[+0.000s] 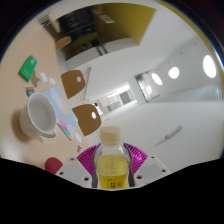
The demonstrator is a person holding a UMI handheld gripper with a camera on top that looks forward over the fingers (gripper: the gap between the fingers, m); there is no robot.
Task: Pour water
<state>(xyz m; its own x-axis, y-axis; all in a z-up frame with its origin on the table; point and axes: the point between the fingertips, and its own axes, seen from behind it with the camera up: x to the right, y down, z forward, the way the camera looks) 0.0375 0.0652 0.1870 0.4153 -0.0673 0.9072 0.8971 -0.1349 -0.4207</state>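
My gripper is shut on a clear bottle of yellowish liquid with a pale cap. The magenta pads press on both sides of the bottle's body. The bottle is lifted and the whole view is tilted. A white cup stands on a beige table, beyond the fingers to the left and apart from the bottle.
A green-capped object lies on the table beyond the cup. Wooden chairs stand past the table. A light patterned item lies beside the cup. Ceiling lights show to the right.
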